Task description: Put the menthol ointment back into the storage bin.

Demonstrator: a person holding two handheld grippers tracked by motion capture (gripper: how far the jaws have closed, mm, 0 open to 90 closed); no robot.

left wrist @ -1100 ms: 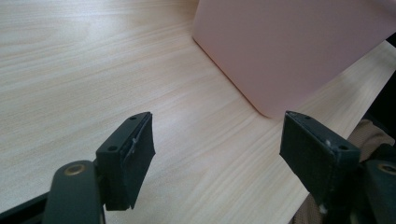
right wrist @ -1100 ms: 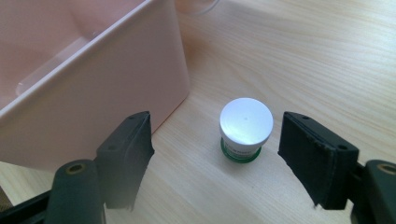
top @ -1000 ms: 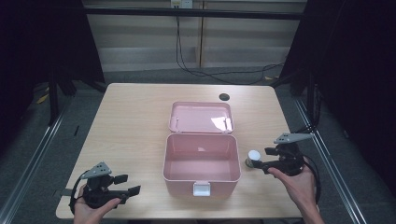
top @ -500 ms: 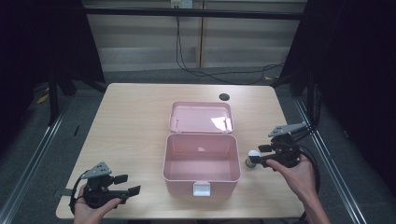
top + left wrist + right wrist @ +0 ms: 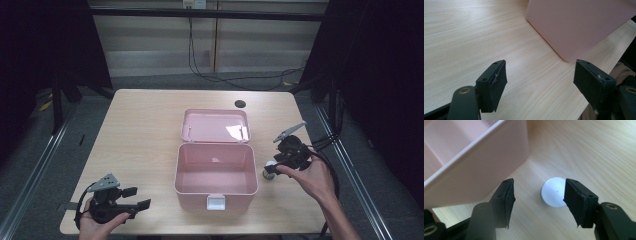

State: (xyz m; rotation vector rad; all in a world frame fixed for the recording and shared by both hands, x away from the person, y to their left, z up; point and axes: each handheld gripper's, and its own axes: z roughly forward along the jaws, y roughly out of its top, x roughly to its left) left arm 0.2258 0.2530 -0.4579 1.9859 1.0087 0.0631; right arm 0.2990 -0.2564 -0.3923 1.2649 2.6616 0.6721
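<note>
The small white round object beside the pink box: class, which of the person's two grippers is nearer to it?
Right. The right gripper has its open jaws around the white round object; the left gripper sits beyond the pink box, at the table's near-left corner.

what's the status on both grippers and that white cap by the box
Right gripper open, fingers straddling the white cap, not closed on it. Left gripper open over bare table. Pink box open, beside the cap, near one finger.

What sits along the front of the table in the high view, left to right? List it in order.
Left tool → open pink box → small white-capped object → right tool, poised at that object.
</note>
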